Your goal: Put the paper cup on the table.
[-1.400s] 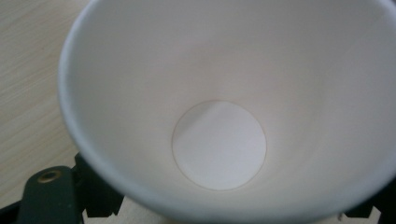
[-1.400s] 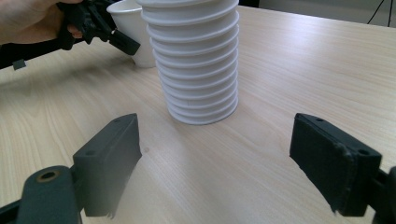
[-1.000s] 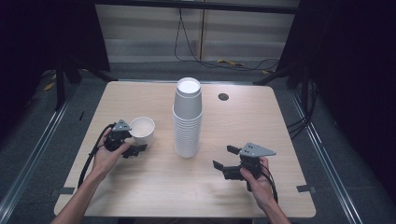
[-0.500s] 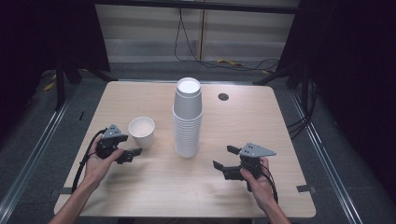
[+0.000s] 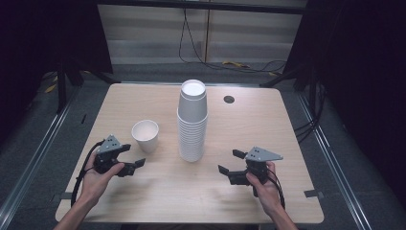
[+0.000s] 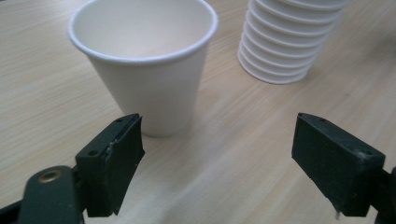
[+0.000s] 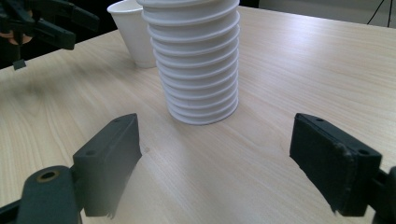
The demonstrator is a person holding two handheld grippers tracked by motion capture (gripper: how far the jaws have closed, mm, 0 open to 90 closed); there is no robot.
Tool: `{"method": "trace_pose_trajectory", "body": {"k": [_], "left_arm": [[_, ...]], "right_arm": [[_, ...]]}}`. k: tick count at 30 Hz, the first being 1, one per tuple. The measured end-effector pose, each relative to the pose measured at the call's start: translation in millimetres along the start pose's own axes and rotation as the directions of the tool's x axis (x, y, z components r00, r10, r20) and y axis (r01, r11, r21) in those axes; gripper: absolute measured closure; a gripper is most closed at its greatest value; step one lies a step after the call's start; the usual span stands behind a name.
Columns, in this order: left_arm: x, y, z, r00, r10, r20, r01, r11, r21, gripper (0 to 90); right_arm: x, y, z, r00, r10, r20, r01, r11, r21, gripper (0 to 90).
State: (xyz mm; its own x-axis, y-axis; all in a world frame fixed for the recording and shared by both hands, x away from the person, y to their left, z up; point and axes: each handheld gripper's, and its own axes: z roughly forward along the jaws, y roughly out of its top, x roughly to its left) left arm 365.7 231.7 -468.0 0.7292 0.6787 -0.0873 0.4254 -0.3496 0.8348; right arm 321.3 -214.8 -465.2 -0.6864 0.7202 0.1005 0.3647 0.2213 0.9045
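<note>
both tools wide open, empty: left tool [image 5: 130, 157] nr single cup [image 5: 145, 135], right tool [image 5: 229, 162] nr cup stack [image 5: 192, 120].

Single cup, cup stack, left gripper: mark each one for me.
single cup [image 6: 149, 88], left gripper view, on its outer side wall.
cup stack [image 5: 192, 129], high view, on the ribbed middle of the stack.
left gripper [image 5: 134, 155], high view, midway between its open fingertips.
</note>
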Motion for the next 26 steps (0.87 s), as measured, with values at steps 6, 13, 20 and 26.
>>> {"method": "trace_pose_trajectory", "body": {"k": [6, 13, 20, 26], "left_arm": [[-17.0, -3.2, -0.5, 0.9988, -0.001, 0.05, 0.002, 0.9997, -0.026, 16.3], [-38.0, -5.0, 6.8, 0.9952, 0.038, 0.09, -0.033, 0.998, -0.055, 16.6], [-48.6, -6.0, 17.0, 0.9968, 0.03, 0.075, -0.024, 0.9973, -0.069, 16.1], [-51.7, -13.4, 31.9, 0.995, 0.033, 0.094, -0.028, 0.9981, -0.054, 16.1]], "right_arm": [[0.5, -0.1, 0.2, 1.0, 0.0, -0.003, 0.0, 1.0, 0.001, 16.0], [1.6, -0.7, 1.0, 0.9999, 0.002, -0.011, -0.002, 1.0, 0.005, 16.0], [1.5, -1.3, 0.9, 0.9999, 0.003, -0.011, -0.002, 1.0, 0.008, 15.6], [1.9, -2.2, 3.6, 0.9999, -0.011, -0.012, 0.012, 0.999, 0.03, 15.1]]}}
